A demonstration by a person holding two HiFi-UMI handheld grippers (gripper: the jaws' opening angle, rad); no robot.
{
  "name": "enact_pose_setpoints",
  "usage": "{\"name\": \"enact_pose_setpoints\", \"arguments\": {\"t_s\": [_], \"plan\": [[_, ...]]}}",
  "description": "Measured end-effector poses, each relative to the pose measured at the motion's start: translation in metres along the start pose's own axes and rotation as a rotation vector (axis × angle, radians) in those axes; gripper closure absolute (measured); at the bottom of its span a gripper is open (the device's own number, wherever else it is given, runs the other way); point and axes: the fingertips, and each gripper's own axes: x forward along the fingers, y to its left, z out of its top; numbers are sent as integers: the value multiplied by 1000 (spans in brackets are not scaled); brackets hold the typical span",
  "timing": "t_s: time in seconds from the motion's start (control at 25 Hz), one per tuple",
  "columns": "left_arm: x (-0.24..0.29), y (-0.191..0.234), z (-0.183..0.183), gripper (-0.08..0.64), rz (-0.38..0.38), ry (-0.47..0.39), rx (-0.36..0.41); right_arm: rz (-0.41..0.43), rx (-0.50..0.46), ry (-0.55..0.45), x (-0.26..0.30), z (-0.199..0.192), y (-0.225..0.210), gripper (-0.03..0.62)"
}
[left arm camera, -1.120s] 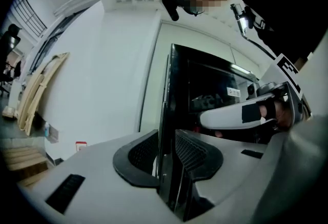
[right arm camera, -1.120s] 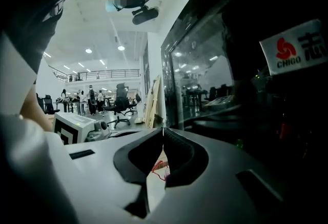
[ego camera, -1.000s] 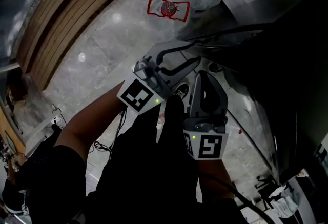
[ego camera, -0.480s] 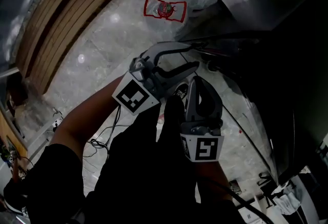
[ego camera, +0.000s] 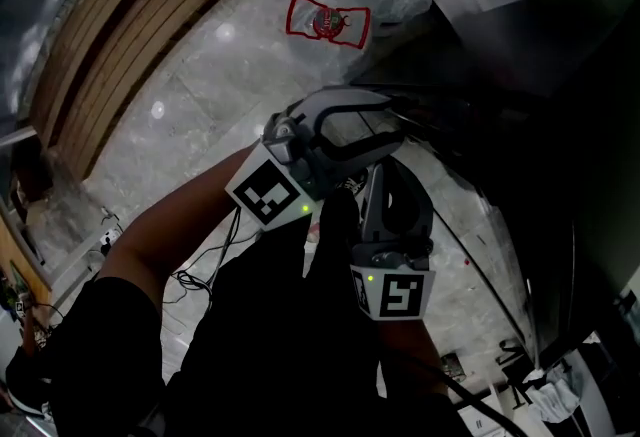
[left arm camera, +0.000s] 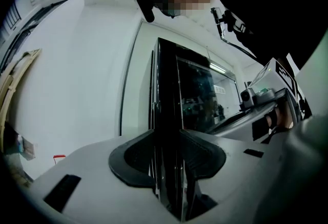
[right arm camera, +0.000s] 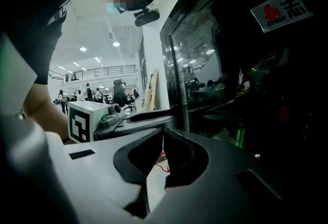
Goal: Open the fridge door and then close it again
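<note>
Currently the left tongs (left arm camera: 170,140) point level and have just been opening wide, astride the fridge door edge (left arm camera: 166,84); the right tongs (right arm camera: 163,135), pressed together and empty, hang beside it.

The person wore black clothes (ego camera: 290,345) with a short sleeve (ego camera: 120,325). The left gripper (ego camera: 392,117) was grey, with two long curved fingers (ego camera: 350,95) edged in black. On its back sat a white cube (ego camera: 272,195) with a black square pattern, and a tiny green light (ego camera: 303,208) glowed on it. The right gripper (ego camera: 393,170) was grey too. It had a second cube (ego camera: 397,295) with its own black pattern and another green dot (ego camera: 369,277). Seen from close up, the fingers had black, bumpy pads (left arm camera: 136,159) set in smooth grey plastic. A thin black cable (ego camera: 462,393) came from behind the right gripper.
</note>
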Motion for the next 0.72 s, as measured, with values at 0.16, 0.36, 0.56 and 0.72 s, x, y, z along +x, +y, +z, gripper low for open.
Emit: {"name": "enact_pose_setpoints", "arguments": {"t_s": [0.16,0.36,0.56,0.72], "plan": [[-1,0,1,416,-24,-9,-10,-10,3,22,-2,-5,-2,575],[2,0,1,416,-75,-4,-12,-23,19,35,-2,-8,-8,575],[2,2,-1,423,-112,12,-50,-23,22,46,-3,-11,-8,575],[0,4,-3,436,-94,26,-63,-13,21,52,-5,-12,-6,575]]}}
